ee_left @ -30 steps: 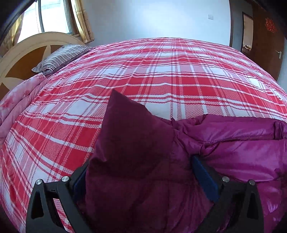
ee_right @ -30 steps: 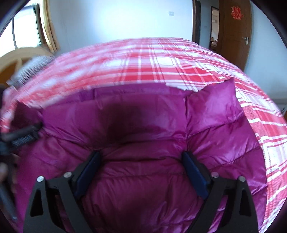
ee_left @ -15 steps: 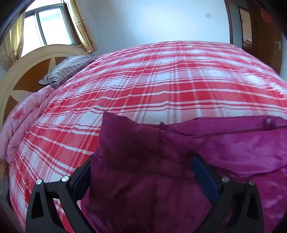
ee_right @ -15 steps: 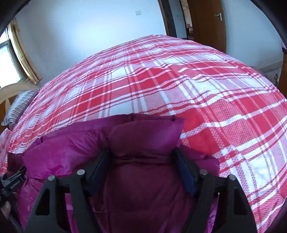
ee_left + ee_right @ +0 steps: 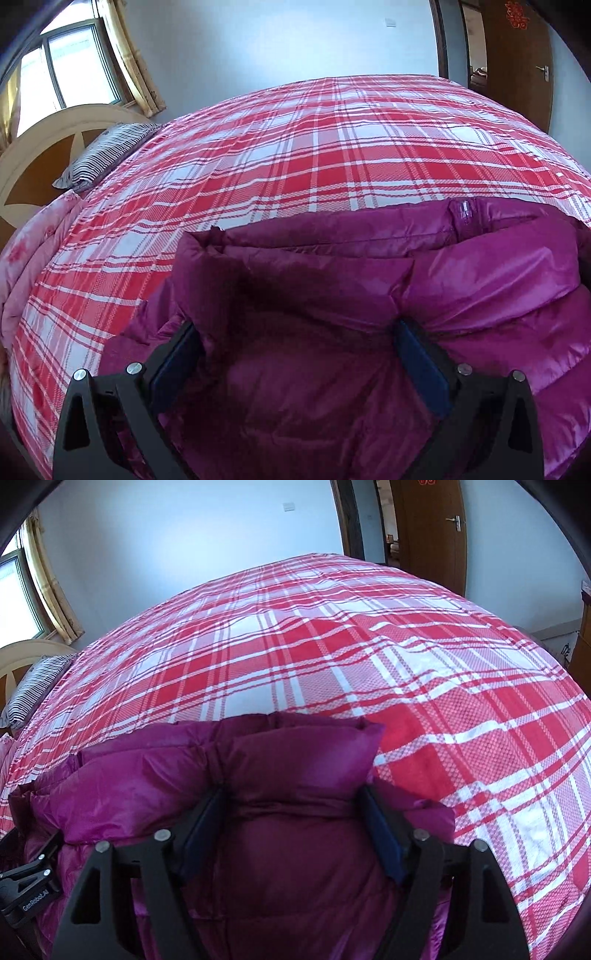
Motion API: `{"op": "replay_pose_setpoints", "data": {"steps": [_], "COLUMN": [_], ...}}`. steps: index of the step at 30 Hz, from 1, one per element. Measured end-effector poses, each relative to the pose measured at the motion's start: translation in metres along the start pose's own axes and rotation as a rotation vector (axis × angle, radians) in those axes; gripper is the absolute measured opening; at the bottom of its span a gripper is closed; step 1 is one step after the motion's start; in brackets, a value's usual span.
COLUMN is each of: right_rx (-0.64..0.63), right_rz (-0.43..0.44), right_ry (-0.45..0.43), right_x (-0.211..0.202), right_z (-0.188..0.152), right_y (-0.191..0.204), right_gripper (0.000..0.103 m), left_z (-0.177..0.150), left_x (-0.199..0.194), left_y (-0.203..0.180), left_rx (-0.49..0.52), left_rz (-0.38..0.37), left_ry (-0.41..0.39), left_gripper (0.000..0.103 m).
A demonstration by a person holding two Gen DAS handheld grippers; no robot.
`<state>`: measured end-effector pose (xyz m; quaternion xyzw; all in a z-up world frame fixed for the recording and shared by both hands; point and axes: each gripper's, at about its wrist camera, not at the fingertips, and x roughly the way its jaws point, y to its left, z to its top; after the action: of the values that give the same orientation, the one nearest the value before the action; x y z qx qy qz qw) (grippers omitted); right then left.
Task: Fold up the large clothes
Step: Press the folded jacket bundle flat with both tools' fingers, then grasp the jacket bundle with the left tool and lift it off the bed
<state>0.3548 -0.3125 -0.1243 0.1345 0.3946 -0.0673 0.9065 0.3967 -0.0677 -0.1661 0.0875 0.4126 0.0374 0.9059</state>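
On plaid bed (image 5: 332, 155): left hand-held gripper (image 5: 295, 354) clamping magenta puffer jacket (image 5: 480, 280); right hand-held gripper (image 5: 295, 812) pinching bunched jacket edge; striped pillow (image 5: 107, 155) lying near headboard.

Layout as observed. The jacket (image 5: 369, 314) lies on the bed (image 5: 314, 155), at its near edge, with the greater part of the bed extending beyond it. The left tongs (image 5: 295, 354) sit over the jacket's left portion, padding bunched between the fingers. The right tongs (image 5: 295, 816) sit over its right end, likewise with padding between the fingers. In the right wrist view the left tongs' body appears at lower left, beside the jacket. A pillow (image 5: 107, 155) lies at the bed's far left, against the headboard (image 5: 33, 155). A window (image 5: 66, 70) stands behind the headboard. A door (image 5: 517, 62) stands beyond the bed's far right corner.
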Motion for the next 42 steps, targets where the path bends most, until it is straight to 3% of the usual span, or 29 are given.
{"op": "replay_pose_setpoints", "data": {"steps": [8, 12, 14, 17, 20, 23, 26, 30, 33, 35, 38, 42], "right_rx": [-0.021, -0.022, -0.045, -0.084, -0.093, -0.088, -0.092, -0.083, -0.072, -0.049, -0.042, -0.09], "right_rz": [-0.025, 0.041, 0.096, 0.112, 0.089, 0.088, 0.093, 0.115, 0.15, 0.204, 0.269, 0.348], "right_ry": [-0.01, -0.11, -0.118, -0.097, -0.049, -0.054, -0.048, -0.049, -0.063, -0.089, -0.122, -0.169], "right_x": [-0.011, -0.053, -0.062, -0.053, -0.03, -0.027, -0.023, -0.022, -0.025, -0.03, -0.036, -0.049], "right_z": [-0.001, -0.013, -0.021, -0.031, -0.04, -0.041, -0.042, -0.042, -0.044, -0.045, -0.046, -0.048], "right_y": [0.008, 0.027, 0.044, 0.063, 0.063, 0.062, 0.062, 0.058, 0.055, 0.049, 0.048, 0.055], "right_gripper": [0.079, 0.079, 0.079, 0.079, 0.079, 0.079, 0.08, 0.081, 0.082, 0.082, 0.085, 0.088], "left_z": [-0.002, -0.001, -0.002, -0.002, -0.001, -0.001, -0.008, -0.034, -0.056, -0.07, -0.093, -0.114], "left_x": [0.004, 0.005, 0.005, 0.005, 0.005, 0.0, -0.028, -0.083, -0.097, -0.088, -0.061, -0.045], "left_y": [-0.004, -0.003, -0.002, -0.002, -0.001, 0.002, 0.022, 0.074, 0.118, 0.142, 0.166, 0.173], "left_rx": [-0.004, -0.004, -0.007, -0.01, -0.014, -0.021, -0.042, -0.074, -0.11, -0.139, -0.212, -0.312], "left_rz": [0.013, 0.013, 0.01, 0.007, -0.001, -0.018, -0.1, -0.161, -0.115, -0.097, -0.163, -0.347], "left_ry": [-0.015, -0.017, -0.017, -0.018, -0.015, -0.009, -0.026, -0.124, -0.164, -0.14, -0.054, -0.011], "left_gripper": [0.102, 0.102, 0.102, 0.102, 0.102, 0.102, 0.102, 0.102, 0.102, 0.102, 0.102, 0.102]}}
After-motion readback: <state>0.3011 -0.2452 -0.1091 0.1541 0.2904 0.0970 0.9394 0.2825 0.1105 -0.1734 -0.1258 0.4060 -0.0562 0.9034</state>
